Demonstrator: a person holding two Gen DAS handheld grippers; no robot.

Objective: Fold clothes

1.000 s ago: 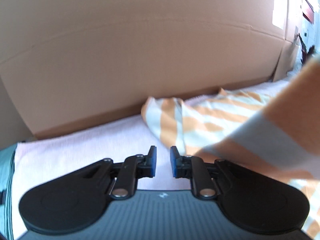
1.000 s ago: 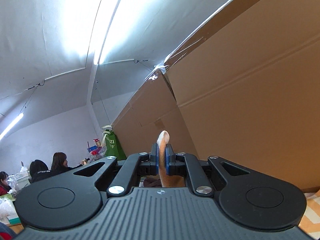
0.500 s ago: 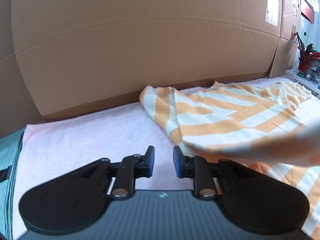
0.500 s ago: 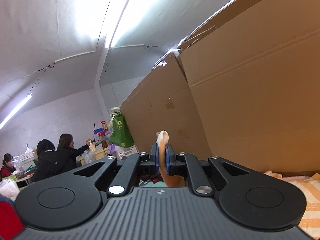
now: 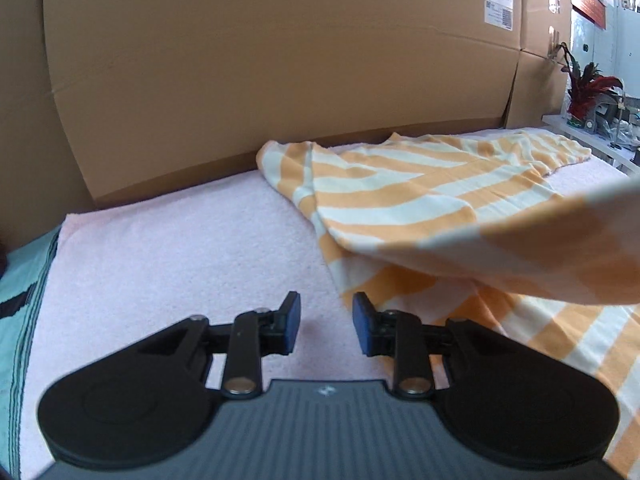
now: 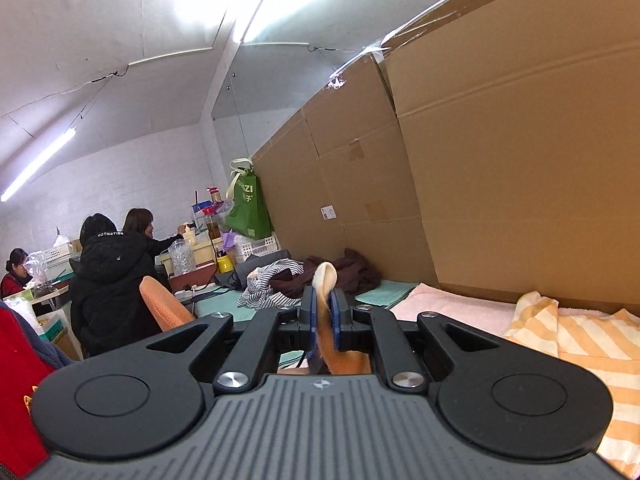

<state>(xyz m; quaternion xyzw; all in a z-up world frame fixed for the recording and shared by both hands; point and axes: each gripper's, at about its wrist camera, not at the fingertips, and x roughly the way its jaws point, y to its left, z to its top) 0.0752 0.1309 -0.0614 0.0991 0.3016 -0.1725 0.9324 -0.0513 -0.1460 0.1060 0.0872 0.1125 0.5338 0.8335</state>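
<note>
An orange-and-white striped garment [image 5: 420, 196] lies on a pink towel [image 5: 180, 248] against a cardboard wall. My left gripper [image 5: 326, 320] is open and empty, low over the towel just left of the garment's near edge. A lifted flap of the garment [image 5: 540, 252] hangs across the right of the left wrist view. My right gripper [image 6: 324, 312] is shut on an edge of the striped garment [image 6: 325, 280], which pokes up between its blue pads. The rest of the garment [image 6: 580, 344] lies at the right below it.
A tall cardboard wall [image 5: 280, 60] backs the towel. A teal cloth [image 5: 20, 280] lies left of the towel. A heap of dark and striped clothes [image 6: 304, 276] sits farther along the table. People [image 6: 108, 280] sit at desks beyond. A plant [image 5: 588, 88] stands at the right.
My left gripper's jaws have opened wider. The lifted flap has swung lower and rightward. My right gripper has tilted down from the ceiling toward the table, still holding the garment edge.
</note>
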